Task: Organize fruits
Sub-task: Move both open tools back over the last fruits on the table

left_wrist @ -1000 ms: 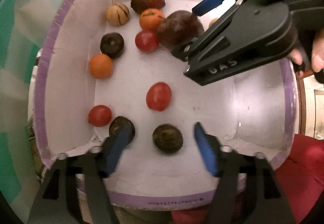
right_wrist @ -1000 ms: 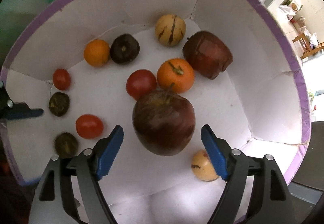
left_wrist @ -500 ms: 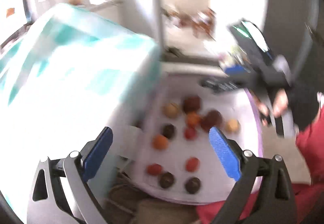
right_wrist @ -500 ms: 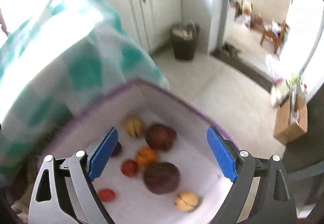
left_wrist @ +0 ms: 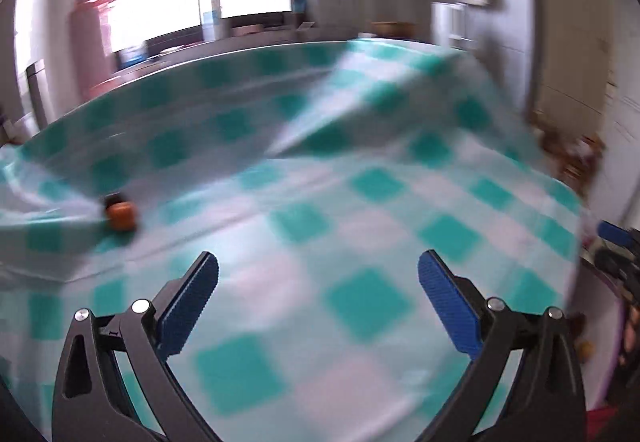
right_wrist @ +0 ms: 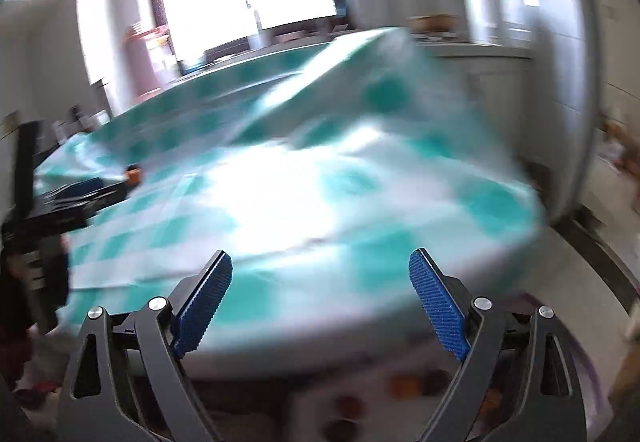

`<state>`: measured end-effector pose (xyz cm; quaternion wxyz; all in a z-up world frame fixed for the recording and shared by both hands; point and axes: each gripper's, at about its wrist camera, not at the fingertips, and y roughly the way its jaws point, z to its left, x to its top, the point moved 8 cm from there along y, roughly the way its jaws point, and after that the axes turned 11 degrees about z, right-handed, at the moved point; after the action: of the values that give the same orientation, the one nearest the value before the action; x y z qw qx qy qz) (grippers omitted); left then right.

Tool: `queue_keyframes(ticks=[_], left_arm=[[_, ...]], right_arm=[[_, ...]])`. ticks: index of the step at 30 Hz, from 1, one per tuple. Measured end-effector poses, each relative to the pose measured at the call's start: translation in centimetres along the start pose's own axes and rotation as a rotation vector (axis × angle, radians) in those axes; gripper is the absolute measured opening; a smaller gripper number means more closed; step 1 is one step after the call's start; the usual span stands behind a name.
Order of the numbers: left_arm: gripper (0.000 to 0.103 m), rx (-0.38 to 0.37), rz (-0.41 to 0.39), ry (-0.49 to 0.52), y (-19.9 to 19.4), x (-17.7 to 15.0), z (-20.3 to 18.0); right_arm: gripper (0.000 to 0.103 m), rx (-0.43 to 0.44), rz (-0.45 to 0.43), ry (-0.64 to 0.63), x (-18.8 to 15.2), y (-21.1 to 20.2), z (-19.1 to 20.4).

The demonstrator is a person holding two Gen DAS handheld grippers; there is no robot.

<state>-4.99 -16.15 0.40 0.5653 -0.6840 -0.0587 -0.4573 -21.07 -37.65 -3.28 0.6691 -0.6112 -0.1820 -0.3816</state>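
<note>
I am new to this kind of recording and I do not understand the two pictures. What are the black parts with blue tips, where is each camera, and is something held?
No robot arm is here: a person holds a two-finger gripper in each hand, and each carries a wide-angle camera looking along its fingers. One picture is from the left gripper, the other from the right gripper. The blue tips are finger pads. Both grippers are open and hold nothing. Both views are blurred. They show a table under a green-and-white checked cloth, with one small orange object on it, perhaps a fruit. Below the right gripper lies the purple-edged box with blurred fruits.
</note>
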Motion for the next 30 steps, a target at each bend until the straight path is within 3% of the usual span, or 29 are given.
queue_keyframes(ticks=[5,10,14,18,22,30], left_arm=[[0.1,0.099,0.006,-0.181,0.5,0.0,11.8],[0.1,0.193,-0.008,-0.465,0.4,-2.0,22.9],[0.1,0.199,-0.066,-0.709,-1.3,-4.3,28.4],[0.1,0.251,-0.09,-0.855,-2.6,-6.3,31.1],[0.1,0.28,-0.097,-0.891,-3.6,-7.0,31.7],[0.1,0.278,-0.103,-0.889,-3.7,-7.1,31.5]], right_arm=[[0.088,0.076,0.065,-0.156,3.4,2.7,9.9],[0.088,0.136,0.14,-0.247,5.1,7.4,17.2],[0.088,0.191,0.225,-0.263,7.1,12.4,22.3],[0.088,0.244,0.288,-0.236,9.7,18.1,27.1],[0.088,0.287,0.366,-0.2,11.7,23.6,31.8],[0.081,0.215,0.393,-0.307,13.7,30.0,37.9]])
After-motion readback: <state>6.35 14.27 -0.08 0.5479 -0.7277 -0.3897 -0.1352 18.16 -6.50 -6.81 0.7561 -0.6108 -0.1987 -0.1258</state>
